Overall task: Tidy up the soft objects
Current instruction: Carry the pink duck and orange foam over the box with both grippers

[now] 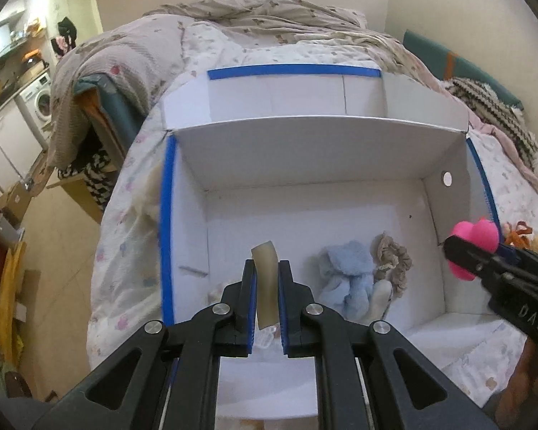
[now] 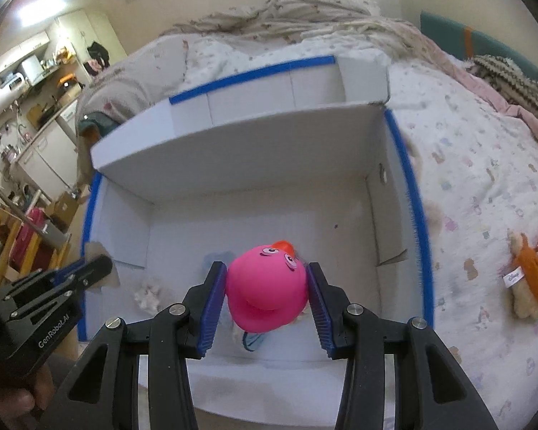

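A white cardboard box (image 1: 305,150) edged with blue tape lies open on the bed. My left gripper (image 1: 267,268) is shut on a beige soft strip (image 1: 267,283) and hangs over the box's left half. On the box floor lie a light blue plush (image 1: 351,276) and a beige scrunchie (image 1: 394,261). My right gripper (image 2: 267,279) is shut on a pink squishy toy (image 2: 265,294) with cartoon eyes and an orange tip, above the box (image 2: 233,143). From the left wrist view that pink toy (image 1: 475,247) shows at the box's right wall.
An orange and tan plush (image 2: 531,283) lies on the patterned bedsheet (image 2: 484,179) right of the box. A crumpled blanket (image 1: 269,18) is heaped at the far end of the bed. Left of the bed are a washing machine (image 1: 36,102) and cluttered shelves.
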Demonstrator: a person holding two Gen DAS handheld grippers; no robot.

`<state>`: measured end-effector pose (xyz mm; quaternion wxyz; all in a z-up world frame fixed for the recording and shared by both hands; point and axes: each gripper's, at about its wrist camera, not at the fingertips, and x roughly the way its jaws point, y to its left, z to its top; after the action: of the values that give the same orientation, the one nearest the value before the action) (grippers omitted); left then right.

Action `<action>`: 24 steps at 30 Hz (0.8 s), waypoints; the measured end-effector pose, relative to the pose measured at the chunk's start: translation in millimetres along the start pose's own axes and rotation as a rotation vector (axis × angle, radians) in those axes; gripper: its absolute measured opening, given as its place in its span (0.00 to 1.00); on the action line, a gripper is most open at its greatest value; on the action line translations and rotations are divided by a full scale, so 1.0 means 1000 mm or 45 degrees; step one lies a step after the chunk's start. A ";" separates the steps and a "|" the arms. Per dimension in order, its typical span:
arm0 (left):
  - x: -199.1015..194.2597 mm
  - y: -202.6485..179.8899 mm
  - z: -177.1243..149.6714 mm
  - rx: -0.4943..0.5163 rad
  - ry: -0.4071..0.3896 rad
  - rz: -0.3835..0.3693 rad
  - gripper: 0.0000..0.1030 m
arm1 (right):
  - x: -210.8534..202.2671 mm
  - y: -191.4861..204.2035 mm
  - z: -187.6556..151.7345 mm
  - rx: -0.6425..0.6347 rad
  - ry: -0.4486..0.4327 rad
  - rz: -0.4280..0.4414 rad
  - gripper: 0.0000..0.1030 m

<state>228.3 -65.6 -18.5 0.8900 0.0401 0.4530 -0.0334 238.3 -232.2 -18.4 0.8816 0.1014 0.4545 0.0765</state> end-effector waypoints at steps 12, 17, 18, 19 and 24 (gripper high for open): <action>0.053 -0.011 0.006 0.026 0.111 0.017 0.10 | 0.049 -0.003 -0.009 0.041 0.169 -0.040 0.46; 0.069 -0.014 -0.001 0.031 0.158 0.031 0.10 | 0.054 -0.003 -0.013 0.050 0.192 -0.056 0.46; 0.070 -0.013 -0.001 0.029 0.160 0.032 0.11 | 0.054 -0.004 -0.013 0.060 0.191 -0.053 0.46; 0.072 -0.014 -0.001 0.027 0.163 0.031 0.11 | 0.054 -0.005 -0.013 0.068 0.193 -0.047 0.46; 0.077 -0.017 0.001 0.038 0.165 0.030 0.14 | 0.054 -0.007 -0.013 0.078 0.198 -0.050 0.46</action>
<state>272.7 -84.6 -80.4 0.8584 0.0609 0.5087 -0.0270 259.0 -225.2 -70.1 0.8415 0.1132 0.5257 0.0528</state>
